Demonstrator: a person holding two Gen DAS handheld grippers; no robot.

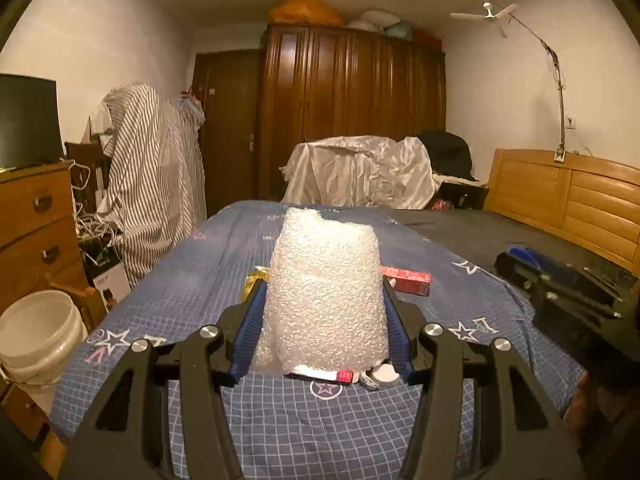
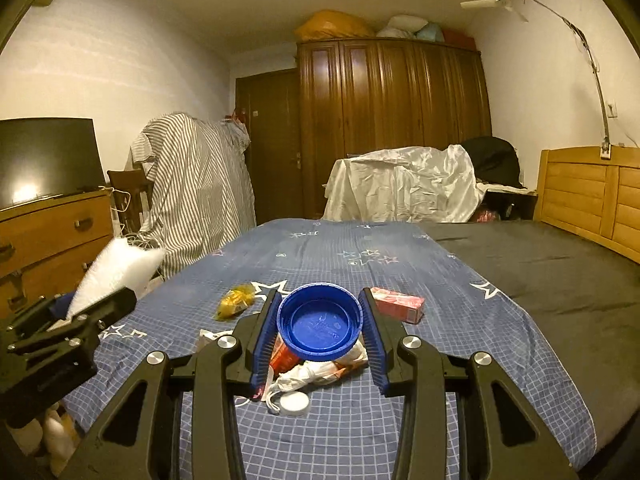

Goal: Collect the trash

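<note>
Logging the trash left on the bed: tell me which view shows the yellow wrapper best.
Right wrist view: the yellow wrapper lies fully visible on the bedsheet. In the left wrist view only a sliver shows behind the held bubble wrap.

From my left wrist view, the bubble wrap blocks most of what lies behind it: only a sliver of the yellow packet shows at its left edge, and the red carton is half covered. Under its lower edge I can see just fragments of a white round lid and a red-and-white wrapper; I cannot tell what that wrapper is. In the right wrist view, the blue lid hides part of the crumpled pile below it. The left gripper is cut off by the frame's left edge there.
</note>
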